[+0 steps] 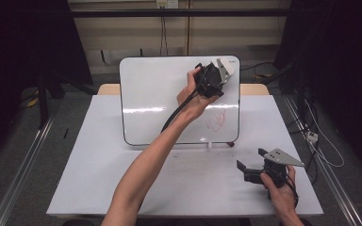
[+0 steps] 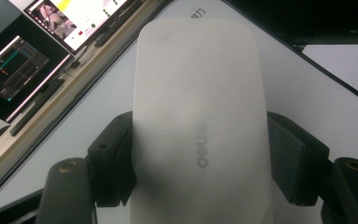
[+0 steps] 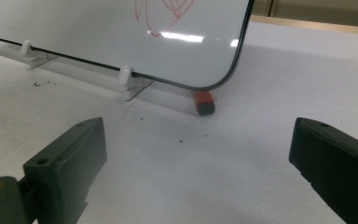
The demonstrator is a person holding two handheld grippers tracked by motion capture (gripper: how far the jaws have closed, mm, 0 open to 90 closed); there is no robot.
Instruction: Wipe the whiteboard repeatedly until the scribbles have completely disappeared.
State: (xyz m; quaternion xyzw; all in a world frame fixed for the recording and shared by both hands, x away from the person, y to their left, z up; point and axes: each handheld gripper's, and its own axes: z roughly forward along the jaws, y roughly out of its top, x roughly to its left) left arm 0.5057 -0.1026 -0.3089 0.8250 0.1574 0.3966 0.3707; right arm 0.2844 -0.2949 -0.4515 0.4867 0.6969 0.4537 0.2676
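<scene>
A whiteboard (image 1: pixel 160 94) stands tilted on the white table (image 1: pixel 99 179), with a red scribble (image 1: pixel 217 120) near its lower right corner. My left gripper (image 1: pixel 210 79) is raised in front of the board's upper right part, above the scribble. In the left gripper view it (image 2: pixel 200 163) is shut on a white eraser (image 2: pixel 200 107), whose sides are squeezed by the black pads (image 2: pixel 114 158). My right gripper (image 1: pixel 250 168) is held low over the front right of the table, open with nothing between its jaws (image 3: pixel 196 172). It faces the board's lower right corner (image 3: pixel 223 70).
A small red and black piece (image 3: pixel 204 102) lies under the board's lower right corner. White clip feet (image 3: pixel 126 77) hold the board's bottom edge. Computer monitors (image 2: pixel 28 60) show beyond the board. Cables (image 1: pixel 320 146) hang off the table's right side.
</scene>
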